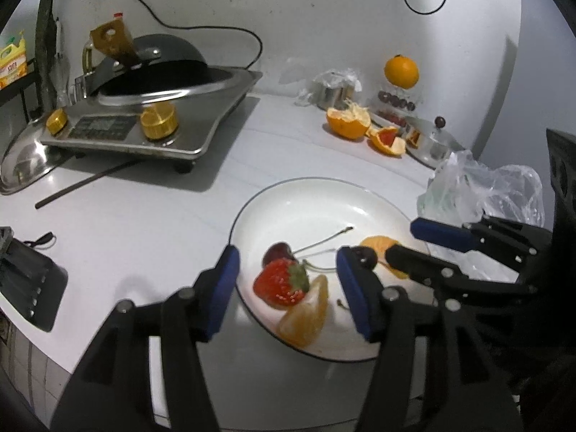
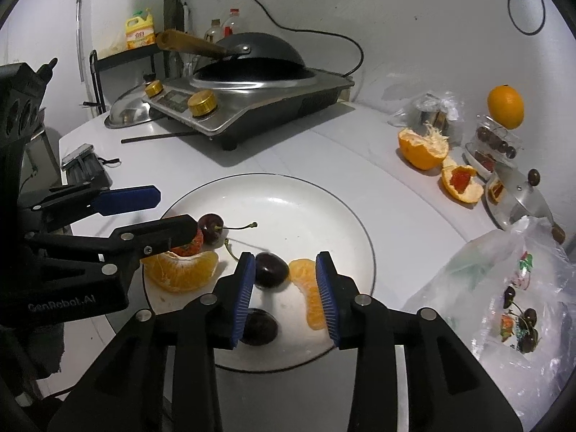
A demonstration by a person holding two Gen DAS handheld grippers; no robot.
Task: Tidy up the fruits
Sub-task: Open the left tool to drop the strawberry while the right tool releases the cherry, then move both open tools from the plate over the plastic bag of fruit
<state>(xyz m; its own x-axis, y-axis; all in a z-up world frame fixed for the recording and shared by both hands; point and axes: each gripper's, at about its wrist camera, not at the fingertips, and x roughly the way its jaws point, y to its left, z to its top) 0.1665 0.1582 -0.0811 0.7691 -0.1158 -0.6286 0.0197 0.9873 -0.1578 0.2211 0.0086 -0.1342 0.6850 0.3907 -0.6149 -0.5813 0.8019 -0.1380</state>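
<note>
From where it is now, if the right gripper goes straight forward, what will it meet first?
Probably the dark round cherry lying on the white plate, between the open right gripper pads; the curved orange segment lies beside it. Depth is uncertain.

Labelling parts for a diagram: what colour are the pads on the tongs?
Blue pads on black arms, clearest in the right wrist view.
</note>
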